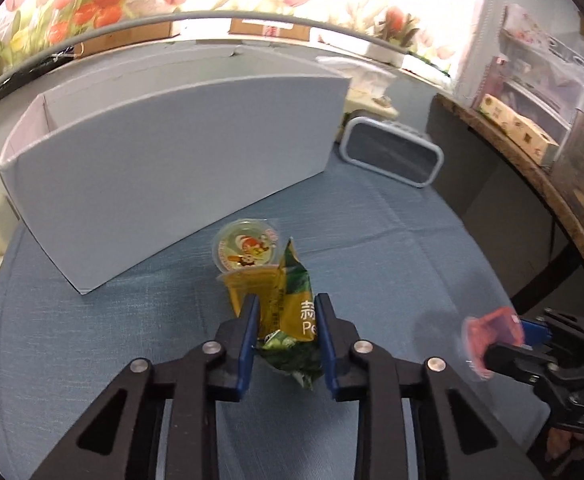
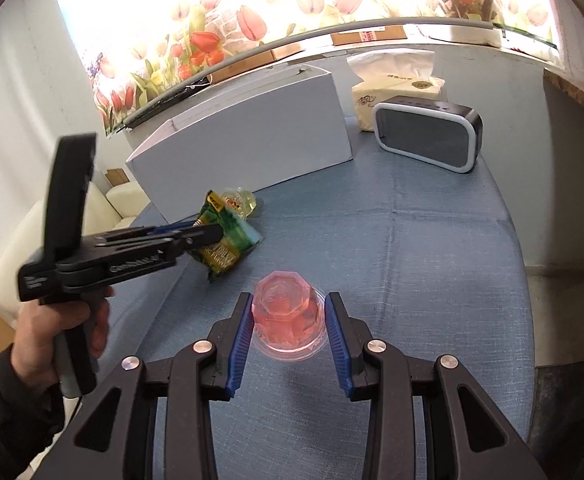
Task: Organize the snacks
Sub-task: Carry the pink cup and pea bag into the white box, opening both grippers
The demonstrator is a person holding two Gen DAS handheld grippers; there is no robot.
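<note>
My left gripper [image 1: 288, 304] is shut on a green and yellow snack packet [image 1: 292, 308] and holds it above the blue tablecloth [image 1: 371, 232]; the packet also shows in the right wrist view [image 2: 228, 240]. A yellow jelly cup [image 1: 248, 250] lies just beyond it, in front of the open white box [image 1: 164, 184]. My right gripper [image 2: 288, 304] is shut on an upturned pink jelly cup [image 2: 288, 320], lifted off the cloth. The left wrist view shows that cup [image 1: 491, 340] blurred at the right. The white box also shows in the right wrist view [image 2: 252, 148].
A grey speaker [image 2: 427, 136] and a tissue pack [image 2: 391, 92] stand at the back right of the table. A wooden shelf [image 1: 531, 168] with boxes runs along the right. A cream sofa [image 2: 104, 204] lies off the table's left edge.
</note>
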